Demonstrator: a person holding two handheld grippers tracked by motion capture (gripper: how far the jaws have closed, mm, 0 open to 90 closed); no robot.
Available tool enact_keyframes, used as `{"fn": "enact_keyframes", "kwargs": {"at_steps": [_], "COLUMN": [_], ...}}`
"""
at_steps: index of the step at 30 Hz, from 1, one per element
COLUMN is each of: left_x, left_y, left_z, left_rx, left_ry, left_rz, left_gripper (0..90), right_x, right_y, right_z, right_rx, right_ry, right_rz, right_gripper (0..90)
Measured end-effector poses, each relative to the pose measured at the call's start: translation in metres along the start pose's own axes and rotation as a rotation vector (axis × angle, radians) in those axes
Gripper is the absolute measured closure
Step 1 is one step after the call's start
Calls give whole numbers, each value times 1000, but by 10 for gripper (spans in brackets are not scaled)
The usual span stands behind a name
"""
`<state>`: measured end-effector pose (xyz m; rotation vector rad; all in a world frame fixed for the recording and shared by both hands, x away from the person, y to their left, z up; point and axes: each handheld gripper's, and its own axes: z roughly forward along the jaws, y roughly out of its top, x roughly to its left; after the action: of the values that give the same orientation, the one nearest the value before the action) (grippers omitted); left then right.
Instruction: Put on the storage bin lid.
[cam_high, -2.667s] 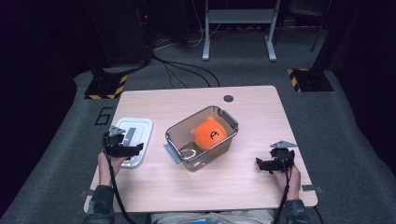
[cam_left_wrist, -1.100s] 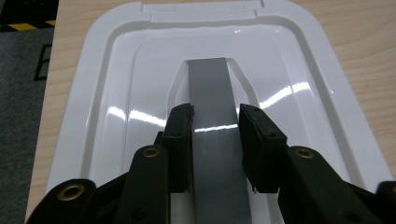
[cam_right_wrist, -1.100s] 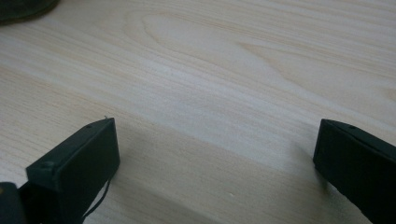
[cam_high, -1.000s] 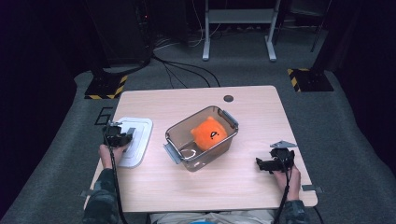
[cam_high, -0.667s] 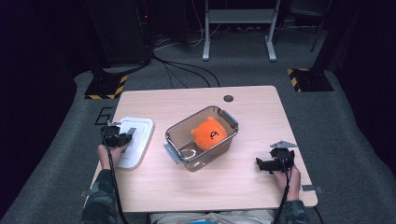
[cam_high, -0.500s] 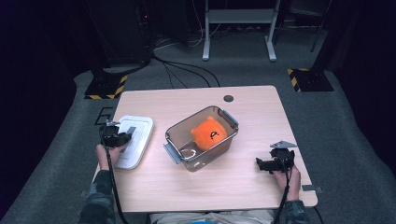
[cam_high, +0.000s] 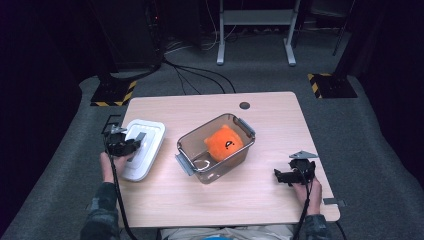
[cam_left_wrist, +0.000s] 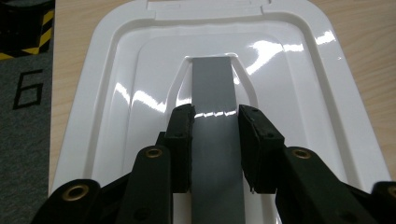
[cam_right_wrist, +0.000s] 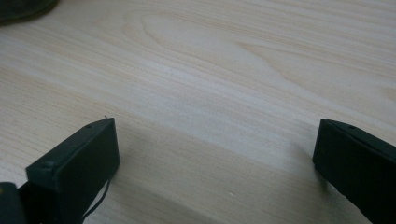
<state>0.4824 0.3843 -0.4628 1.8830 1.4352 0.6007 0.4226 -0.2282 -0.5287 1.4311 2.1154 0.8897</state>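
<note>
Left tongs (cam_left_wrist: 215, 140) clamp the grey handle (cam_left_wrist: 215, 121) of the white lid (cam_high: 142, 147); right tongs (cam_right_wrist: 215, 154) stand wide apart with nothing between them.

In the left gripper view the two black pads press on either side of the grey strip, which runs down the lid's middle; the lid sits at the left edge of the worktop (cam_high: 260, 200), slightly tilted, its near end by the left hand (cam_high: 111, 167). Just right of the lid, apart from it, stands a clear bin (cam_high: 215, 147) with grey latches, holding an orange plush (cam_high: 224, 144). The right tongs rest low over bare wood near the right front corner, well apart from the bin. A dark round grommet (cam_high: 244, 105) marks the far edge. Around the worktop lies grey carpet (cam_high: 370, 130), with cables (cam_high: 200, 75), striped stand feet (cam_high: 112, 92) and a metal frame (cam_high: 255, 30) behind.
</note>
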Motion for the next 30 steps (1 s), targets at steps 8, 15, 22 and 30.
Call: {"fn": "enact_keyframes", "kwargs": {"at_steps": [8, 15, 22, 30], "left_x": [-7, -10, -14, -23], "left_y": [8, 12, 18, 29], "left_z": [-12, -23, -33, -46], "left_rx": [-14, -19, -30, -37], "left_ry": [-29, -43, -54, -76], "left_rz": [43, 62, 77, 120], "left_gripper": [666, 666, 666, 665], "right_x": [0, 0, 0, 0], "right_y": [0, 0, 0, -1], "right_z": [0, 0, 0, 0], "right_rx": [-3, -3, -4, -5], "right_ry": [-5, -5, -3, -4], "right_rz": [3, 1, 2, 3], "right_gripper": [0, 0, 0, 0]}}
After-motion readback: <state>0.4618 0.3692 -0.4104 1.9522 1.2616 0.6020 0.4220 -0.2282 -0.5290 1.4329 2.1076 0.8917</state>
